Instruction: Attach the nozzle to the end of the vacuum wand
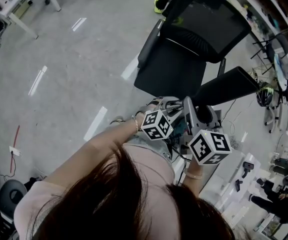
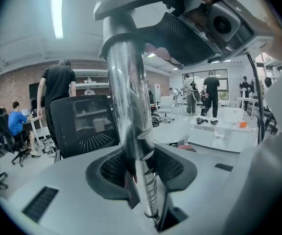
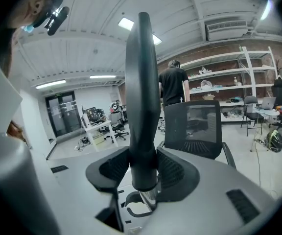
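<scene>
In the left gripper view a shiny metal vacuum wand (image 2: 129,97) runs up between the jaws of my left gripper (image 2: 141,169), which is shut on it. The dark tube-shaped nozzle (image 3: 142,82) stands upright in the right gripper view, with my right gripper (image 3: 143,168) shut on it. A short piece of bright metal (image 3: 148,197) shows just below the nozzle's lower rim. From the head view both grippers, left (image 1: 165,105) and right (image 1: 191,111), are held close together in front of the person, and the wand and nozzle are mostly hidden between them.
A black office chair (image 1: 184,59) stands right in front of the grippers on the grey floor (image 1: 74,74). A white table (image 2: 224,131) with small items is off to the right. Several people stand or sit in the background near shelves (image 3: 229,77).
</scene>
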Tool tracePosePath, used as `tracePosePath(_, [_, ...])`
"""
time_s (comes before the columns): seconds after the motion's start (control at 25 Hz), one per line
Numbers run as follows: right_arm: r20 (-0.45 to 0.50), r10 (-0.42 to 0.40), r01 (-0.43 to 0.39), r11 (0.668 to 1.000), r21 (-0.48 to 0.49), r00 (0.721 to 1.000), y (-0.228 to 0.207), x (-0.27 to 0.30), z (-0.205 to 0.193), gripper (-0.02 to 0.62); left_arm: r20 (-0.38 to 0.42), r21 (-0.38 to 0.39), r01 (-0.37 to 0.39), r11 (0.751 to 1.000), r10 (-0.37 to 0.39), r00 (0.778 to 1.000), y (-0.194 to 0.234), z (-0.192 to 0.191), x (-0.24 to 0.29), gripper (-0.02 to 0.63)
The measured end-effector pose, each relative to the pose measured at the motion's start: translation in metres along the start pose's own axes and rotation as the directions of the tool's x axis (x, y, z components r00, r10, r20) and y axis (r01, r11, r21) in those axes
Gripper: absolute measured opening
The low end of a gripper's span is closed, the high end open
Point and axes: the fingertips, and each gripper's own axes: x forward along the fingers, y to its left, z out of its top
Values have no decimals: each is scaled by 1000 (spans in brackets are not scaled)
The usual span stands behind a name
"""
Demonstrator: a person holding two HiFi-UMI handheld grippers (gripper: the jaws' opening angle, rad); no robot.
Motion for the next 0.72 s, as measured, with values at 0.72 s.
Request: tracePosePath(0.72, [100,154,-149,987,-52,983,5,-4,14,181,14,24,7,1000,-7,1000,3,2,-2,155])
